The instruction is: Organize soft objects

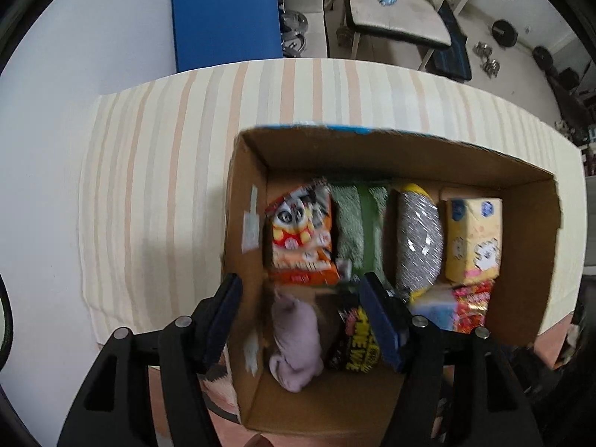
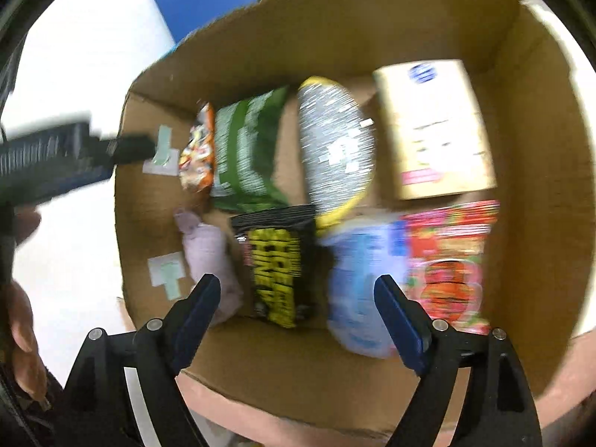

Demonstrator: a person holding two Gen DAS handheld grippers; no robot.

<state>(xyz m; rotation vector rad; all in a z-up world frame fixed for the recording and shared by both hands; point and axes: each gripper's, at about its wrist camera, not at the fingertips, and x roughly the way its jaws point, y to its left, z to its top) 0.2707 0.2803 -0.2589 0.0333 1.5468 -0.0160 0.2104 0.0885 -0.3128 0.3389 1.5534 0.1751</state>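
Observation:
A cardboard box (image 1: 409, 149) (image 2: 335, 22) holds several soft items. In the left wrist view: an orange snack bag (image 1: 301, 234), a green towel (image 1: 357, 223), a silver scourer pack (image 1: 419, 238), a yellow tissue pack (image 1: 473, 238), a pink cloth (image 1: 294, 339), a black and yellow bag (image 1: 357, 339). The right wrist view also shows a blue pack (image 2: 361, 279) and a red candy bag (image 2: 450, 260). My left gripper (image 1: 301, 320) is open above the box's left wall. My right gripper (image 2: 298, 316) is open and empty above the box's near side. The left gripper shows at the right view's left edge (image 2: 56, 156).
The box stands on a striped cloth (image 1: 167, 186) on a white table. A blue mat (image 1: 223, 15), a chair (image 1: 395, 11) and weights on the floor lie beyond the table. A hand (image 2: 22, 313) shows at the left.

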